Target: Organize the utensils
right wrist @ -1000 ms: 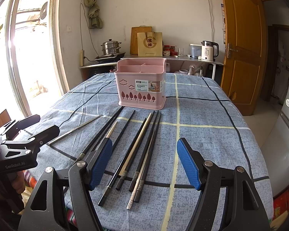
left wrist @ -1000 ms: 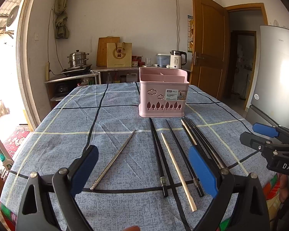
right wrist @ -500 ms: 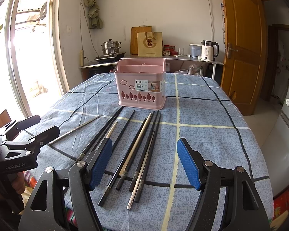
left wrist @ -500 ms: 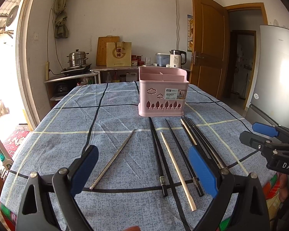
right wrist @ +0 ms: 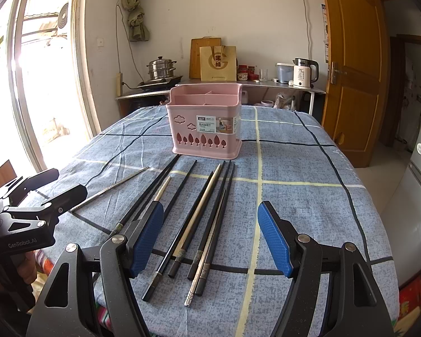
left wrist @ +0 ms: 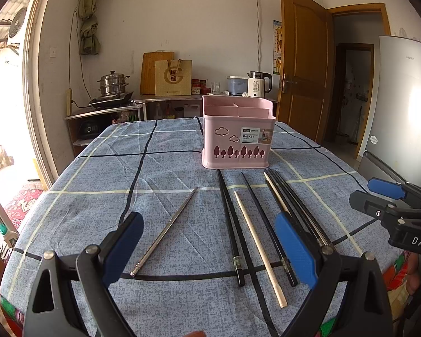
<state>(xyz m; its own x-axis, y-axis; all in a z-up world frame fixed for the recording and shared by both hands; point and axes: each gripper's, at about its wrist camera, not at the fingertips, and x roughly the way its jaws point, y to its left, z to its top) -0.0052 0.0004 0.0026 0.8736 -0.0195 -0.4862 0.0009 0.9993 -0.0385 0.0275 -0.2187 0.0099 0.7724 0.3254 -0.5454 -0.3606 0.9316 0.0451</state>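
A pink utensil basket (left wrist: pixel 237 137) with divided compartments stands upright mid-table; it also shows in the right wrist view (right wrist: pixel 205 125). Several chopsticks lie loose on the cloth in front of it: black ones (left wrist: pixel 229 226), a pale wooden one (left wrist: pixel 259 245) and a metal one (left wrist: pixel 165 230) off to the left. In the right wrist view they fan out as black (right wrist: pixel 179 196), wooden (right wrist: pixel 203 206) and metal (right wrist: pixel 207 252) sticks. My left gripper (left wrist: pixel 207 250) is open and empty above the near sticks. My right gripper (right wrist: pixel 210 241) is open and empty over them too.
The table has a blue checked cloth (left wrist: pixel 103 179). A counter (left wrist: pixel 118 106) with a steamer pot, cutting board and kettle stands behind. A wooden door (left wrist: pixel 303 64) and a fridge (left wrist: pixel 404 106) are at the right. My right gripper shows at the left view's right edge (left wrist: pixel 393 210).
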